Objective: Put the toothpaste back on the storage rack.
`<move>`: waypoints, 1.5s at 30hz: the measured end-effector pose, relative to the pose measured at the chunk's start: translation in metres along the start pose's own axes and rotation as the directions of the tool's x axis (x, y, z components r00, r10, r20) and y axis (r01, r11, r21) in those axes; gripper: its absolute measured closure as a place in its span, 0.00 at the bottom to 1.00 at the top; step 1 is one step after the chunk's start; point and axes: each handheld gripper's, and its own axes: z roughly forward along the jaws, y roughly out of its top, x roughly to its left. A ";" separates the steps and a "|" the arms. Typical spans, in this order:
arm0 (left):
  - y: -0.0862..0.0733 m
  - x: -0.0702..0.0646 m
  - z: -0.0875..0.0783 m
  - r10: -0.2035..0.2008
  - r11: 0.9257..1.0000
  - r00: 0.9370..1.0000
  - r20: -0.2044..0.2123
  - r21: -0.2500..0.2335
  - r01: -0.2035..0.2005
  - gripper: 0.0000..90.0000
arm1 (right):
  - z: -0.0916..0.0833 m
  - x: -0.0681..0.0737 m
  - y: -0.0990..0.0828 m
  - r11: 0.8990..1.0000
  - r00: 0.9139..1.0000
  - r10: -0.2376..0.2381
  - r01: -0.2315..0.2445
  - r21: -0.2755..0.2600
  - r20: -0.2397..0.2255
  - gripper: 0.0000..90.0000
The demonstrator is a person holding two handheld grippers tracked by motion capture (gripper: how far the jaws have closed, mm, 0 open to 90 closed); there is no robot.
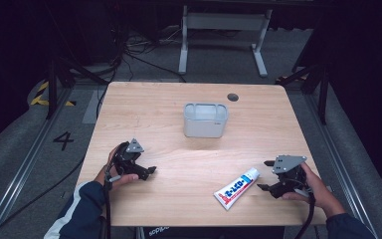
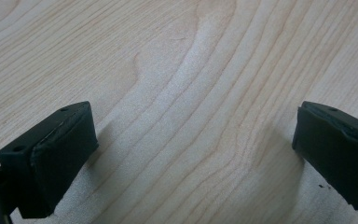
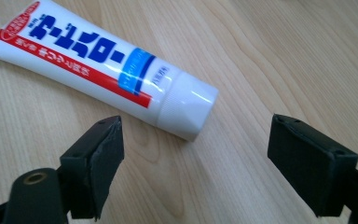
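A white toothpaste tube [image 1: 237, 188] with red and blue print lies flat on the wooden table [image 1: 179, 149], near the front right. My right gripper [image 1: 266, 175] hovers just right of its cap, jaws apart and pointing left at it. In the right gripper view the tube [image 3: 98, 63] lies beyond the open right gripper [image 3: 196, 154], cap end nearest, untouched. My left gripper [image 1: 151, 170] rests low at the front left with its jaws wide. The left gripper view has bare wood between the jaws of the left gripper [image 2: 193, 149].
A grey plastic bin [image 1: 205, 119] stands upright at the table's middle back. A dark round hole cover [image 1: 233, 97] sits near the far edge. A white frame leg [image 1: 224, 30] and cables lie on the floor beyond.
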 end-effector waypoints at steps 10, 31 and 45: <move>0.000 0.000 0.000 -0.001 1.000 1.000 0.000 -0.002 0.001 0.00 | 0.010 0.013 0.027 0.995 0.993 -0.100 0.102 0.019 -0.057 0.22; 0.000 0.000 0.000 0.001 1.000 1.000 -0.001 -0.003 -0.001 0.00 | 0.043 0.039 0.059 0.955 0.950 -0.251 0.274 0.114 -0.184 0.23; 0.000 0.000 0.001 0.002 1.000 1.000 0.002 -0.005 -0.002 0.00 | 0.060 0.052 0.078 0.923 0.909 -0.312 0.359 0.139 -0.276 0.26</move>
